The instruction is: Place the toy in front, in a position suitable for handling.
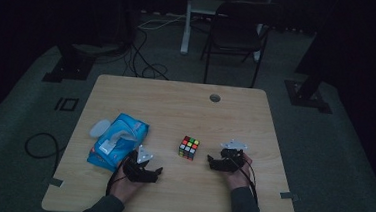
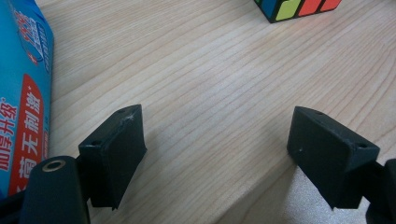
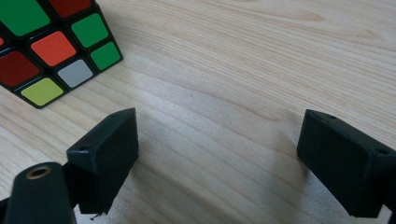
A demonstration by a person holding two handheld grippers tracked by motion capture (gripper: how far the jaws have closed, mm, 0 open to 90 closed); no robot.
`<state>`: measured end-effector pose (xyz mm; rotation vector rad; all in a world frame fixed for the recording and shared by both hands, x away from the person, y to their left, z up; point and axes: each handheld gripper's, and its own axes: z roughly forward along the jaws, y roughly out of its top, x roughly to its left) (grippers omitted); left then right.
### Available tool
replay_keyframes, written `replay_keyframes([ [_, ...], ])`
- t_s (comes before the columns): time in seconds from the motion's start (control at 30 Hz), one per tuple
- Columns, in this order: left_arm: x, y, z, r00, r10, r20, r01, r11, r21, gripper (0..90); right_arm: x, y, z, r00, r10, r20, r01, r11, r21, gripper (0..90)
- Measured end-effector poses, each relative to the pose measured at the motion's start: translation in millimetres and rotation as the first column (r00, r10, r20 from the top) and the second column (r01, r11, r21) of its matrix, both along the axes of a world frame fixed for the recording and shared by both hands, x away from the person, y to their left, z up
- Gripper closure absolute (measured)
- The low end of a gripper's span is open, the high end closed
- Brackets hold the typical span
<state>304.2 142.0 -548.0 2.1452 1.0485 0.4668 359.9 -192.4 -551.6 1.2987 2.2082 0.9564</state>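
Both the left tool and the right tool rest on the tabletop with jaws spread wide and empty, flanking the puzzle cube that sits untouched between them, so the approach looks unstarted and calls for closing in on the cube.

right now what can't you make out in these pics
- Puzzle cube: cut off by the top edge in the left gripper view and by the left edge in the right gripper view; the high view is too dim to read every sticker.
- Blue tissue pack: cut off by the left edge in the left gripper view, so its print is partial.
- Chair: lost in darkness in the high view.
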Motion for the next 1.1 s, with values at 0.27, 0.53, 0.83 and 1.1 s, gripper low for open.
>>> replay_keyframes([
  [0.27,-5.8,2.8,6.1,1.0,0.004,-0.002,-0.004,0.9993,0.037,34.0,-1.6,0.4,0.7,0.9999,0.012,0.001,-0.012,0.9999,0.002,17.2],
  [0.53,-4.3,12.0,11.9,0.9998,0.021,0.005,-0.021,0.9997,0.015,35.2,-8.6,9.4,5.5,0.9971,0.072,0.023,-0.073,0.9971,0.022,25.3],
  [0.83,2.4,11.7,9.0,0.9997,0.026,0.002,-0.026,0.9993,0.028,35.7,-13.9,34.7,28.5,0.9648,0.24,0.107,-0.248,0.9662,0.07,16.7],
  [1.1,5.1,10.3,6.2,0.9996,0.026,-0.008,-0.026,0.9991,0.032,35.7,3.7,50.8,24.7,0.9489,0.295,0.112,-0.306,0.946,0.105,13.1],
])
